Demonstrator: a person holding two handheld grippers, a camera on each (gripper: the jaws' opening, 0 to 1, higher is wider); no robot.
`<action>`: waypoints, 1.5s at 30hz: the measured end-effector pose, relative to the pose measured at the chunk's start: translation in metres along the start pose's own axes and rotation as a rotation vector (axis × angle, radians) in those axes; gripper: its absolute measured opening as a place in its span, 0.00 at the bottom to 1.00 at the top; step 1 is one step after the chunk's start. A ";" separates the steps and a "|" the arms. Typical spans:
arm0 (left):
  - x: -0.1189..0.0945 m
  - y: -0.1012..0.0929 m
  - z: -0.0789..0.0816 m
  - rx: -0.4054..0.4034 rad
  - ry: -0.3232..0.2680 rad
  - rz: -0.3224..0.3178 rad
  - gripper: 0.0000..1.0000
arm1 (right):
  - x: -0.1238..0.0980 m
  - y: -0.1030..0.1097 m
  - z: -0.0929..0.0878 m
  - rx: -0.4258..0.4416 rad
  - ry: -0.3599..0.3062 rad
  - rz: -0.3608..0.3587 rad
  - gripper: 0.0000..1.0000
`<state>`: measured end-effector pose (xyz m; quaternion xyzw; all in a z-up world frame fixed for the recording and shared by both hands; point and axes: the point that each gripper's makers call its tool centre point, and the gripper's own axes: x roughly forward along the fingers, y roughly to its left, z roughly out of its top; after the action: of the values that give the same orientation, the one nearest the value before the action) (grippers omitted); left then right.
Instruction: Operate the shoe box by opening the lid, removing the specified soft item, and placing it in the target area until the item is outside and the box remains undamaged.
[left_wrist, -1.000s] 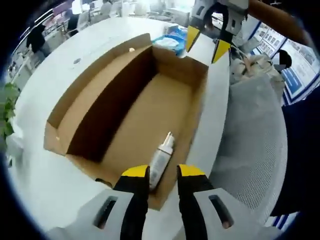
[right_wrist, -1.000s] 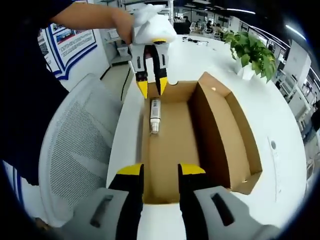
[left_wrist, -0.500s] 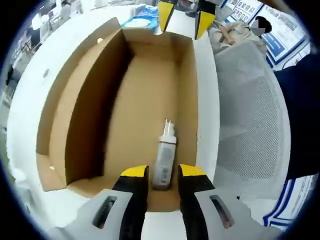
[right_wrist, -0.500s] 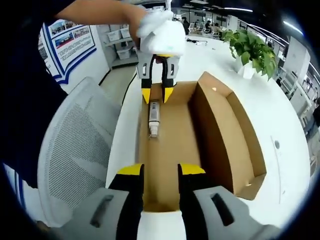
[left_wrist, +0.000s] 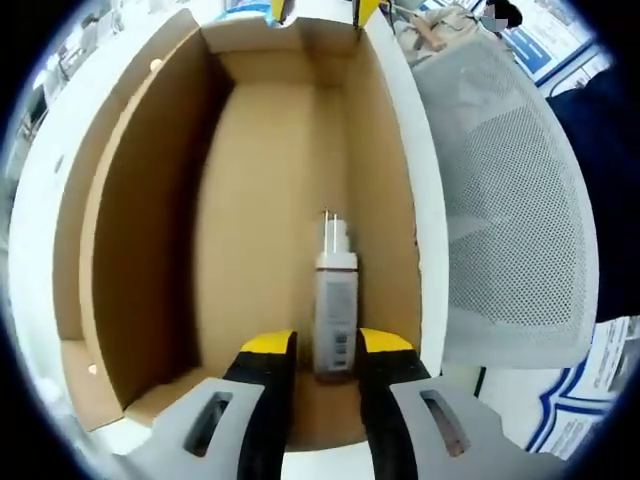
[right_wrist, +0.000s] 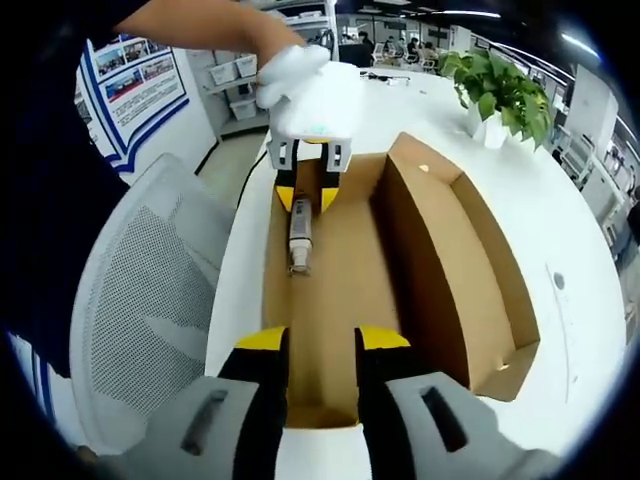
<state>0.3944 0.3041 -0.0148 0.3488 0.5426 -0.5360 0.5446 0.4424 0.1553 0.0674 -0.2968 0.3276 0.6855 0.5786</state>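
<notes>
Inside box (left_wrist: 130, 200), label-unreadable bottle (left_wrist: 335, 300)

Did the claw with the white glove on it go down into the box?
Yes. In the right gripper view the left claw has dropped from above the box's far wall to inside it, its tips now flanking the bottle.

Illumination is bright, even and overhead; ceiling strip lights (right_wrist: 480, 22) show in the right gripper view; the white table (right_wrist: 560, 230) is near overexposed; the cardboard box (left_wrist: 260, 180) carries soft shadow along its inner left wall; fisheye distortion bows the box edges strongly; slight motion blur softens the left gripper view; periphery detail is smeared.
</notes>
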 end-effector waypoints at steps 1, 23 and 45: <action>0.001 0.001 0.000 0.004 0.003 0.002 0.24 | 0.000 0.000 -0.001 0.000 0.002 0.001 0.23; 0.021 0.008 0.006 0.004 -0.046 0.080 0.18 | 0.015 -0.001 0.005 0.041 -0.045 0.022 0.22; 0.023 0.017 0.002 0.002 -0.061 0.155 0.18 | 0.034 -0.010 0.010 0.085 -0.081 0.036 0.21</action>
<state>0.4073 0.3004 -0.0398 0.3741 0.4965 -0.5031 0.6003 0.4463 0.1843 0.0457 -0.2381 0.3379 0.6926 0.5911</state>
